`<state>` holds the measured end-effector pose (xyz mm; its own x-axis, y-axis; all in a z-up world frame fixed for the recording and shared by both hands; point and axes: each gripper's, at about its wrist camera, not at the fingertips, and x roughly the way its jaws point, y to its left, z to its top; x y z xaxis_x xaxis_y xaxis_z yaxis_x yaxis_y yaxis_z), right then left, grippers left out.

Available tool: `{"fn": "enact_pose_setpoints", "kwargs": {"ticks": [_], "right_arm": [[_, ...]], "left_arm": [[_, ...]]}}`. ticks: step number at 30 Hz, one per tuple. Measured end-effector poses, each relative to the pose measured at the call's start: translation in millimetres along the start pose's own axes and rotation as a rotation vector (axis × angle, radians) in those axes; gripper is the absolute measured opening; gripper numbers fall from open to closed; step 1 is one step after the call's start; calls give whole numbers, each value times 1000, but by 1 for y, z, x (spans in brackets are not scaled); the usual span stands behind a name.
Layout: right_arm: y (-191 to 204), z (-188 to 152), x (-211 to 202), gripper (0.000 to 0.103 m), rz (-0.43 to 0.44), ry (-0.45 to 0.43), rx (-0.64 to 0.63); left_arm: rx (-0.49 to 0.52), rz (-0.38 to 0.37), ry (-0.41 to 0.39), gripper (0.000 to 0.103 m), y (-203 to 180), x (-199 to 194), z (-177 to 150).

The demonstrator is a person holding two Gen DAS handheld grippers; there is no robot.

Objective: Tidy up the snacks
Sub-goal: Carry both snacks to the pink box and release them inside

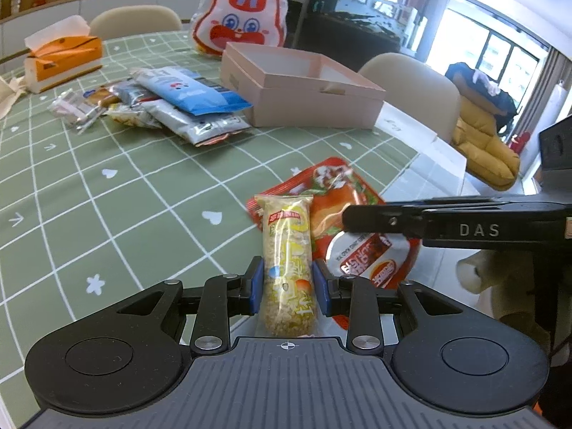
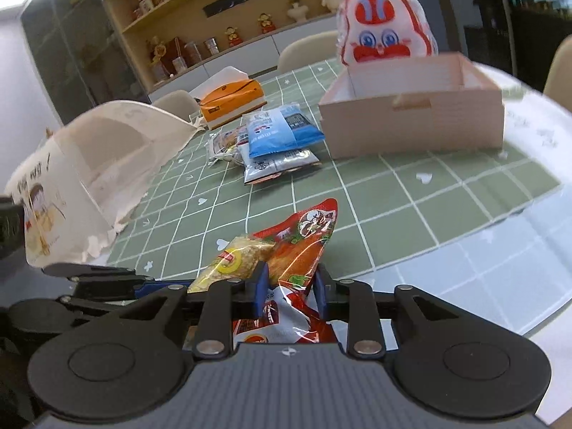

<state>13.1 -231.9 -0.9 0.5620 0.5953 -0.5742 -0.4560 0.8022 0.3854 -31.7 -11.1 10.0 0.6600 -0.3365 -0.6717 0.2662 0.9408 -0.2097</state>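
In the left wrist view my left gripper (image 1: 289, 287) is shut on a yellow grain bar (image 1: 287, 250), which points away from me over the green checked tablecloth (image 1: 125, 196). Just right of the bar lies a red snack packet (image 1: 339, 186), and my right gripper (image 1: 348, 218) reaches onto it from the right. The right wrist view shows that gripper (image 2: 290, 287) shut on the crumpled red snack packet (image 2: 304, 243), with the yellow grain bar (image 2: 232, 261) at its left. An open pink box (image 1: 314, 107) stands further back.
A pile of snack packets topped by a blue one (image 1: 193, 89) lies left of the pink box (image 2: 411, 128). A rabbit-face bag (image 2: 382, 28) stands behind it. An orange tissue box (image 1: 60, 60) and a cloth bag (image 2: 89, 171) are at the left. The table edge runs close on the right.
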Motion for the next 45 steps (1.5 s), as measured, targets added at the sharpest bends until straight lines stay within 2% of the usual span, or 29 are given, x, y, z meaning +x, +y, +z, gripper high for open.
{"fn": "enact_pose_setpoints", "kwargs": {"ticks": [2, 6, 8, 10, 15, 19, 23, 27, 31, 33, 34, 36, 38, 39, 41, 43, 45], "right_arm": [[-3, -2, 5, 41, 13, 10, 27], [12, -3, 10, 42, 1, 19, -39], [19, -2, 11, 38, -8, 26, -66], [23, 4, 6, 26, -16, 16, -86], [29, 21, -20, 19, -61, -50, -151], [26, 40, -46, 18, -102, -110, -182], [18, 69, -69, 18, -141, -183, -198], [6, 123, -77, 18, -208, -272, -210], [-17, 184, -54, 19, -255, -296, -167], [-37, 208, -28, 21, -259, -261, -153], [-48, 215, -16, 27, -279, -242, -149], [-72, 218, 3, 37, -354, -233, -130], [-92, 209, 8, 37, -416, -232, -112], [-100, 201, 7, 37, -410, -230, -101], [-108, 184, 2, 38, -409, -230, -97], [-109, 168, 0, 42, -418, -220, -112], [-101, 156, 1, 45, -388, -198, -135]], "left_arm": [[1, -8, -4, 35, 0, 0, 0], [1, -15, -11, 35, 1, 1, -1], [-3, -17, -11, 35, 2, 1, -1], [-7, -13, -10, 35, 3, 0, 0], [17, -16, -32, 34, -3, -7, 12], [21, -49, -49, 34, -7, -10, 33], [36, -69, -98, 34, -11, -10, 71], [55, -67, -178, 34, -14, -3, 126], [12, -90, -251, 35, -7, 22, 193], [-41, -139, -229, 35, 2, 51, 226], [-72, -170, -194, 36, 7, 72, 241], [-85, -164, -142, 36, 15, 121, 257], [-82, -104, -89, 36, 19, 159, 258], [-111, -115, -76, 36, 24, 166, 256], [-151, -142, -64, 36, 33, 163, 248], [-158, -92, -93, 36, 43, 146, 237], [-166, -18, -136, 36, 56, 123, 222]]}}
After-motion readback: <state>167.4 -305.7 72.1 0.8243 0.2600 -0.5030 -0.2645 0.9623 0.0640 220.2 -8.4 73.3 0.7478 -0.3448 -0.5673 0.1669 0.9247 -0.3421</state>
